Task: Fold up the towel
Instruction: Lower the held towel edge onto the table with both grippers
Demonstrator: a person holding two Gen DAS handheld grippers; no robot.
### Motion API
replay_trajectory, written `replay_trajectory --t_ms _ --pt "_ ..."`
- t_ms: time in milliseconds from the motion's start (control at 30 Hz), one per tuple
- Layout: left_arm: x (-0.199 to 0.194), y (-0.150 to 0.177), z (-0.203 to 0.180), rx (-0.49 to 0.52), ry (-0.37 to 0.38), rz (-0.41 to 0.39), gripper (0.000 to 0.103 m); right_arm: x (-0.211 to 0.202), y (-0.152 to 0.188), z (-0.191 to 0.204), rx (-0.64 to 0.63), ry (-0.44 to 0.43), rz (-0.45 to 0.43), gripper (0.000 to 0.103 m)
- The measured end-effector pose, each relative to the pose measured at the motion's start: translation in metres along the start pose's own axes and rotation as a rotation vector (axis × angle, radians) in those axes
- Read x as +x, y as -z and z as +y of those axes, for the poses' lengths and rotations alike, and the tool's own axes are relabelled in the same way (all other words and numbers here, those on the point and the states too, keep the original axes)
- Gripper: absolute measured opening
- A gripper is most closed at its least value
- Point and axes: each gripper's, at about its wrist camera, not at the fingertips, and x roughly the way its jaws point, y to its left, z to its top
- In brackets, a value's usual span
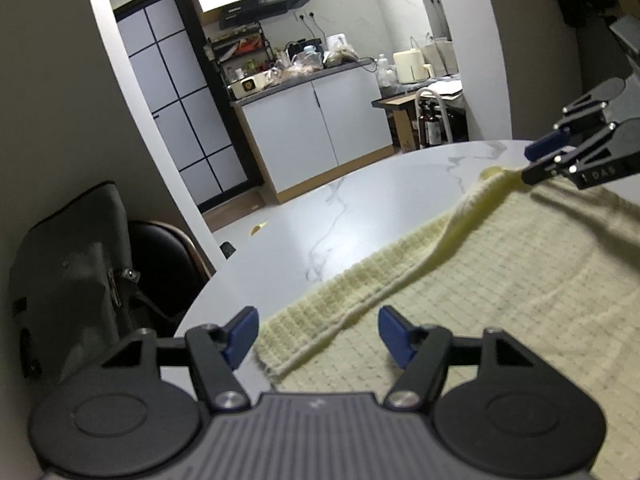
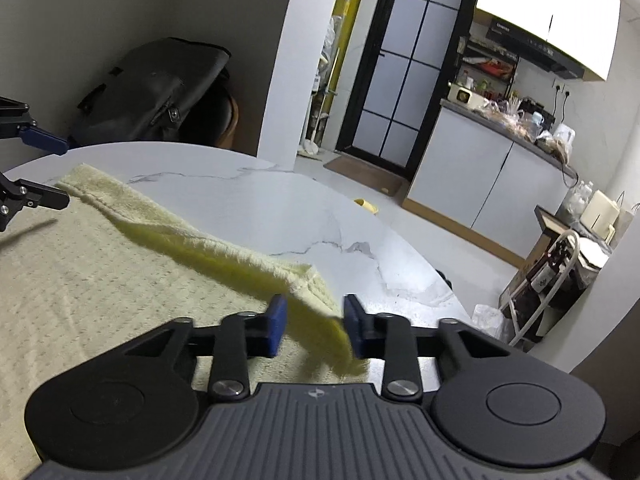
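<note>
A pale yellow waffle towel (image 1: 500, 272) lies on the white marble table (image 1: 320, 216). Its far edge is lifted in a fold. My left gripper (image 1: 316, 336) is open, its blue pads either side of the towel's near corner without touching it. My right gripper (image 2: 314, 326) has its jaws partly apart with the lifted towel corner (image 2: 320, 320) between the pads; the corner rests against the right pad. The right gripper also shows in the left wrist view (image 1: 536, 164), at the towel's far corner. The left gripper shows at the left edge of the right wrist view (image 2: 36, 172).
The round table's edge (image 1: 208, 280) curves close on the left. A dark bag on a chair (image 1: 72, 264) stands beside it. A kitchen with white cabinets (image 1: 312, 128) lies beyond. A small yellow object (image 2: 366, 205) lies on the floor.
</note>
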Motion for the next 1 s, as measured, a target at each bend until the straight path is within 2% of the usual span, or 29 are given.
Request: replay_trajectory --t_ms 100,167,233,300,367,433,533,800,933,1000 --pt "0.007 0.001 0.001 0.004 0.001 0.025 0.047 0.001 0.001 -0.003 0.01 0.01 -0.01 0.015" --pt "0.011 0.001 0.003 -0.006 0.013 0.036 0.032 0.0 0.002 -0.008 0.022 0.022 -0.019 0.009" --pt "0.014 0.0 0.005 -0.016 0.017 0.043 0.023 -0.001 0.002 -0.016 0.042 0.04 -0.032 0.009" --pt "0.016 -0.001 0.006 -0.021 0.019 0.047 0.022 0.0 0.002 -0.023 0.054 0.052 -0.037 0.009" --pt "0.018 -0.002 0.006 -0.021 0.021 0.049 0.007 0.0 0.001 -0.029 0.064 0.064 -0.042 0.009" --pt "0.02 -0.003 0.006 -0.028 0.033 0.053 0.004 0.001 -0.001 -0.034 0.071 0.075 -0.046 0.009" --pt "0.021 -0.008 0.007 -0.038 0.052 0.051 0.003 0.005 -0.003 -0.04 0.072 0.088 -0.048 0.009" --pt "0.026 -0.022 0.01 -0.036 0.006 0.014 0.003 0.002 -0.001 -0.041 0.11 0.086 -0.063 0.012" --pt "0.033 -0.032 0.013 -0.027 -0.047 0.004 0.004 -0.002 0.001 -0.04 0.11 0.065 -0.084 0.013" --pt "0.039 -0.035 0.012 -0.027 -0.096 0.006 0.011 -0.002 0.001 -0.037 0.096 0.061 -0.081 0.013"
